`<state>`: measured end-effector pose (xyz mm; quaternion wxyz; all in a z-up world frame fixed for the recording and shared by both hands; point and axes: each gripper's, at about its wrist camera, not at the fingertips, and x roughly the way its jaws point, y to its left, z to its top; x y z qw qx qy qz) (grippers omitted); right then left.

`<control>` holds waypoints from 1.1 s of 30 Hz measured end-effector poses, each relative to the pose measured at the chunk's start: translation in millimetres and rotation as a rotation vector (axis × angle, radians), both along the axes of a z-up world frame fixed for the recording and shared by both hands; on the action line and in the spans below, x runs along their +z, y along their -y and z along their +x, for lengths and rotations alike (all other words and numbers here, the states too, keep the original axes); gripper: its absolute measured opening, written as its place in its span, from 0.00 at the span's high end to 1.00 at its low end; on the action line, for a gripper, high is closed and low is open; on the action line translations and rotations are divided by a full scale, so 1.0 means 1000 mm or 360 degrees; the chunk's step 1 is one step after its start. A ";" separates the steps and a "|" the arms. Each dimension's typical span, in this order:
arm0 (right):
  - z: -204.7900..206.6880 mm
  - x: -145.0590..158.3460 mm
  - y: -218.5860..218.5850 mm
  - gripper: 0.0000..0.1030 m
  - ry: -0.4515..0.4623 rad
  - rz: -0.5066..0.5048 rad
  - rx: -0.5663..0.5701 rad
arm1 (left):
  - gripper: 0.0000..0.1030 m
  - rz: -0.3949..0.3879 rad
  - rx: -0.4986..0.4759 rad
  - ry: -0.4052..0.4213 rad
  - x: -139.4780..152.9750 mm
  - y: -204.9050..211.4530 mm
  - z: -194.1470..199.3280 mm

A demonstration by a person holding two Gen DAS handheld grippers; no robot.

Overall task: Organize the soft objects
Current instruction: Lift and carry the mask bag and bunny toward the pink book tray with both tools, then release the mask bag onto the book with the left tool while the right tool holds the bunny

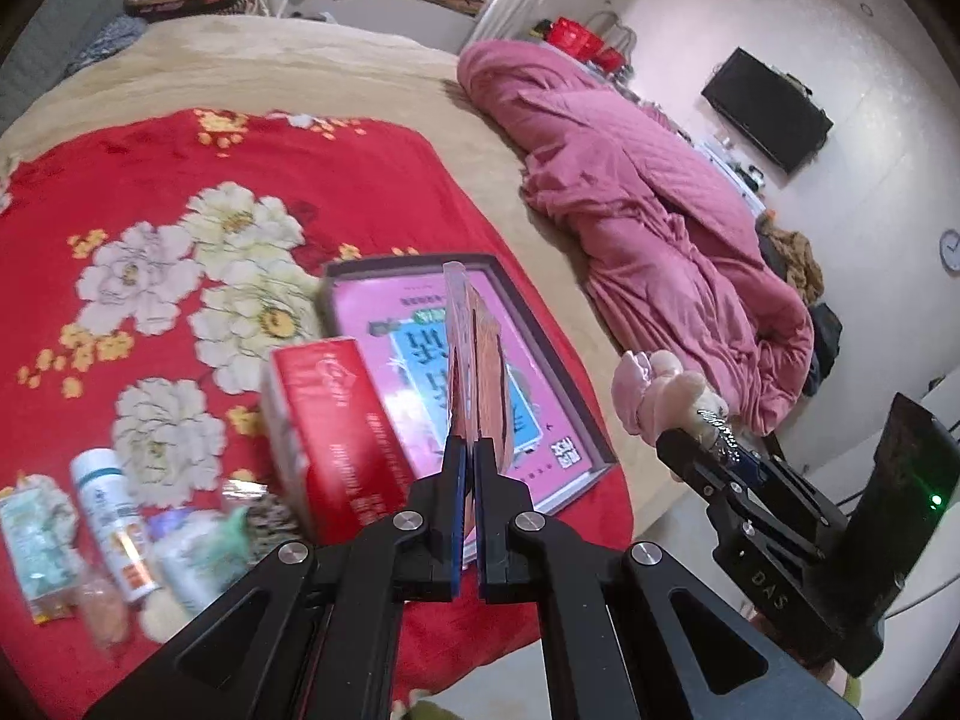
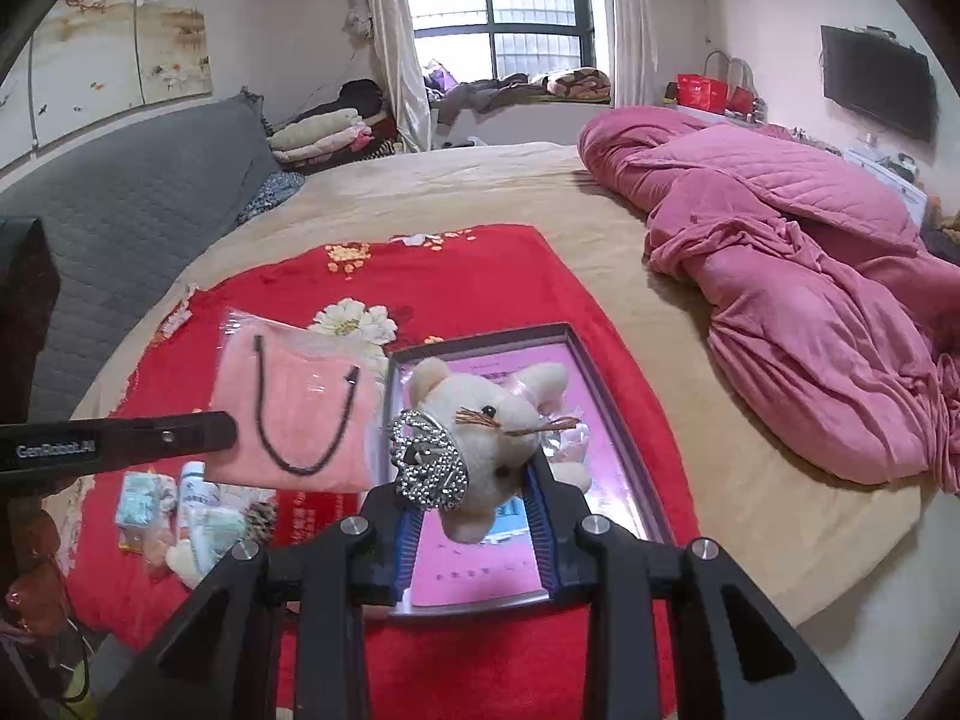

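Note:
My left gripper (image 1: 471, 450) is shut on a flat clear packet with pink cloth inside (image 1: 474, 360), held edge-on above the pink-lined tray (image 1: 540, 324). The same packet shows broadside in the right wrist view (image 2: 288, 402), with a black cord on it. My right gripper (image 2: 474, 498) is shut on a cream plush mouse (image 2: 486, 414) with a sparkly silver charm (image 2: 426, 468), held above the tray (image 2: 606, 384). The right gripper and the plush mouse (image 1: 666, 384) also show at the right of the left wrist view.
A red flowered blanket (image 1: 180, 180) covers the beige bed. On it are a red box (image 1: 336, 426), a white bottle (image 1: 111, 516) and small packets (image 1: 36, 552). A crumpled pink quilt (image 2: 810, 276) lies at the right. A grey headboard (image 2: 120, 180) is at the left.

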<state>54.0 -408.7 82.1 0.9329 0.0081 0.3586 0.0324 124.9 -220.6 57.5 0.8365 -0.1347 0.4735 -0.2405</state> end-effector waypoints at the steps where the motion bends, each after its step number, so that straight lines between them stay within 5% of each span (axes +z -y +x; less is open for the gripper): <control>1: 0.001 -0.001 0.002 0.69 -0.0005 -0.0007 0.0009 | 0.98 0.0011 -0.0005 -0.0018 -0.004 0.006 0.002; 18: 0.024 -0.047 0.048 0.69 -0.0106 -0.0075 0.0070 | 0.98 0.0304 -0.0143 -0.0140 -0.070 0.103 0.022; 33: 0.057 -0.109 0.047 0.69 -0.0320 -0.0213 0.0085 | 0.98 0.0368 -0.0184 -0.0266 -0.102 0.113 0.034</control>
